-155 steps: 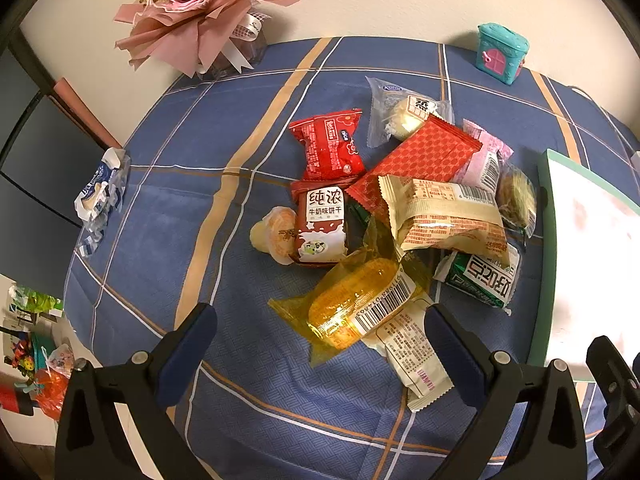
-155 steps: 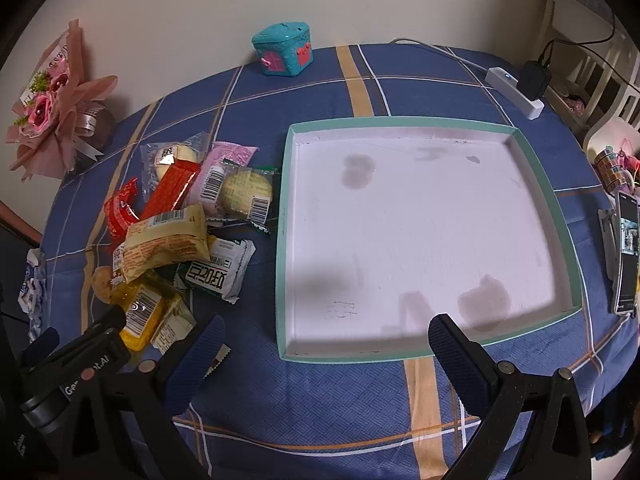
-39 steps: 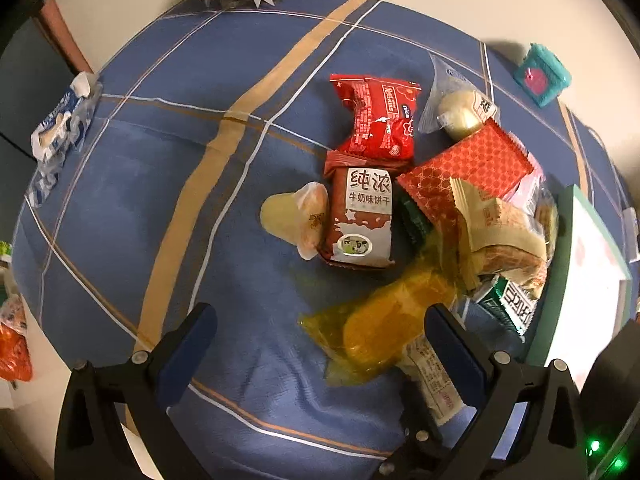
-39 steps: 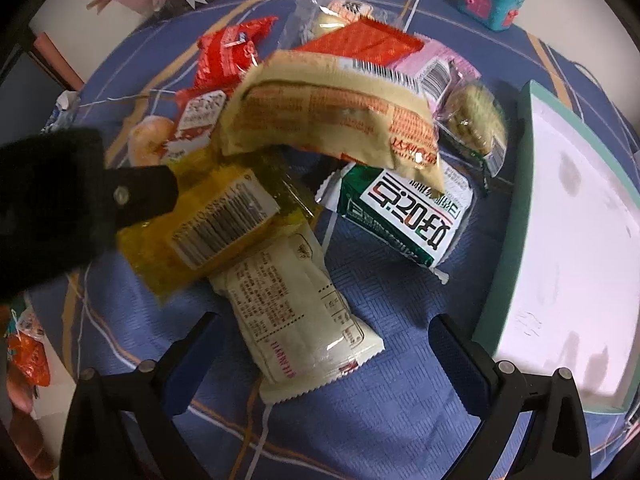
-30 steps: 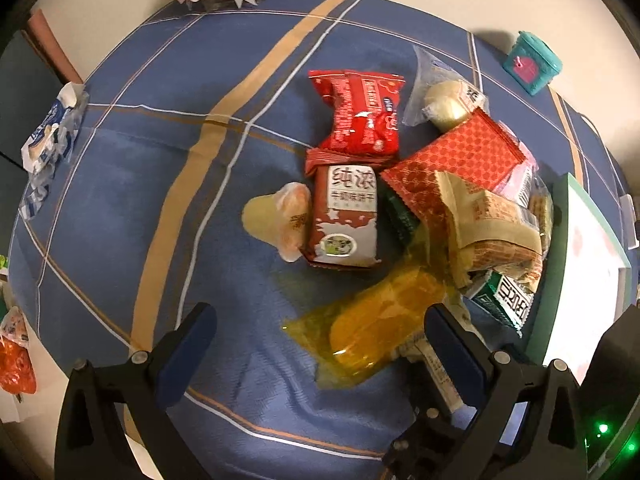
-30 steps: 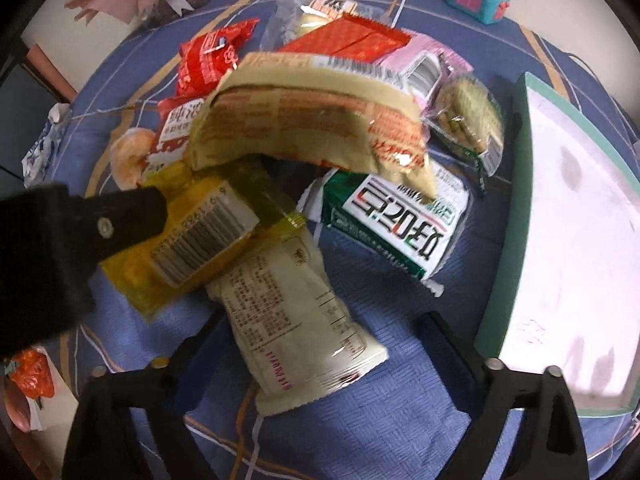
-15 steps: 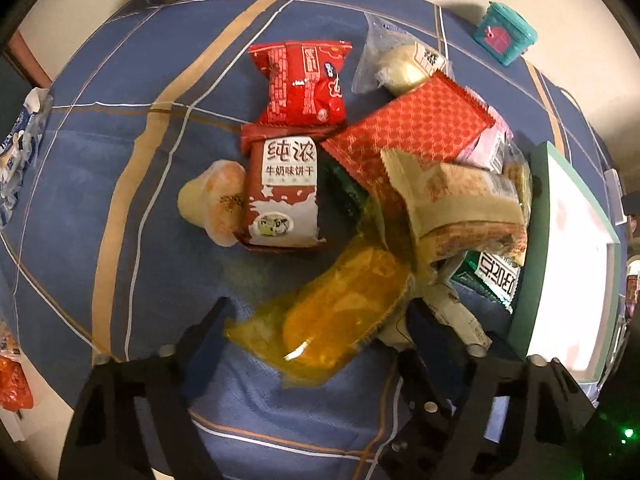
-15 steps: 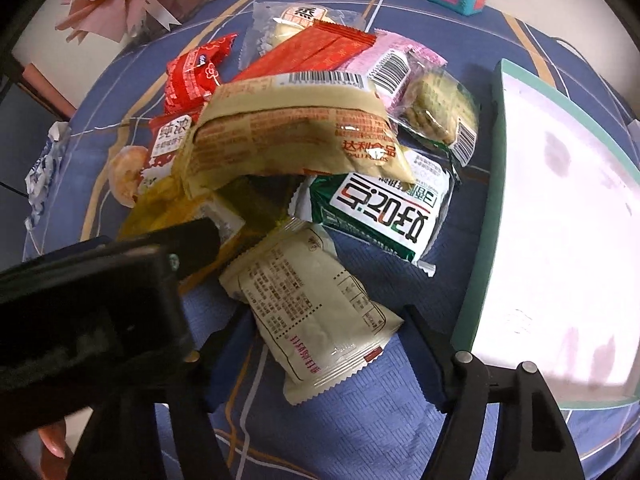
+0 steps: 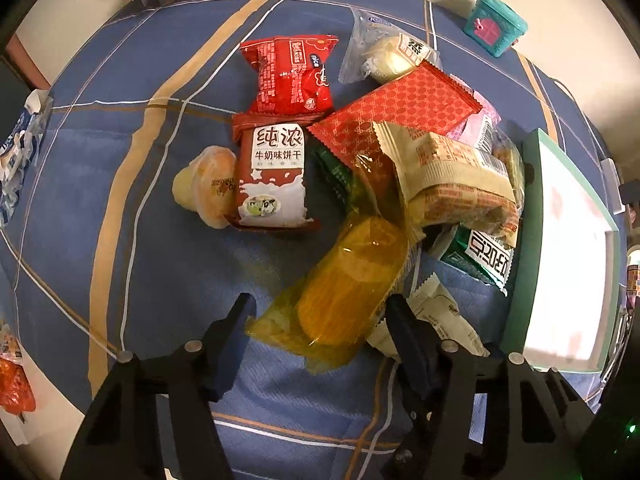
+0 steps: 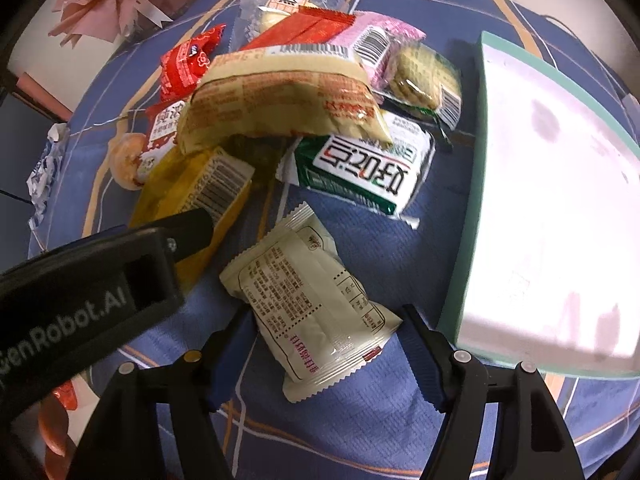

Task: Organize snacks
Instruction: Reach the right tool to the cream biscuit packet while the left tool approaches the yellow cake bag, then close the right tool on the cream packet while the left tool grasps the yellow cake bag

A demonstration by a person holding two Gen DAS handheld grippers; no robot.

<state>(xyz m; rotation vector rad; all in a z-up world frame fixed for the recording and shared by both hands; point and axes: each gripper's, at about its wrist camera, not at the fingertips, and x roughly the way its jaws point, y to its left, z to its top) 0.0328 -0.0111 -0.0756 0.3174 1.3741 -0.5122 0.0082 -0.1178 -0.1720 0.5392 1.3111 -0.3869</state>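
Observation:
A pile of snack packets lies on the blue checked tablecloth beside a teal-rimmed white tray (image 10: 466, 216). My left gripper (image 9: 320, 316) is open, its fingers on either side of the near end of a yellow transparent packet (image 9: 344, 292). My right gripper (image 10: 324, 336) is open, its fingers on either side of a cream packet (image 10: 308, 300) that lies flat near the tray's edge. The left gripper's body (image 10: 80, 280) shows at the left of the right wrist view. The tray (image 9: 520, 272) also shows in the left wrist view.
The pile holds a beige packet (image 10: 280, 100), a green-white packet (image 10: 360, 164), red packets (image 9: 290, 76), a milk biscuit pack (image 9: 274, 176), a jelly cup (image 9: 206, 188) and a cookie pack (image 10: 424, 76). A teal toy box (image 9: 494, 26) and pink bouquet (image 10: 108, 0) stand at the back.
Both grippers have moved down and in toward the pile. The left one's jaws have narrowed around the yellow packet, the right one's around the cream packet.

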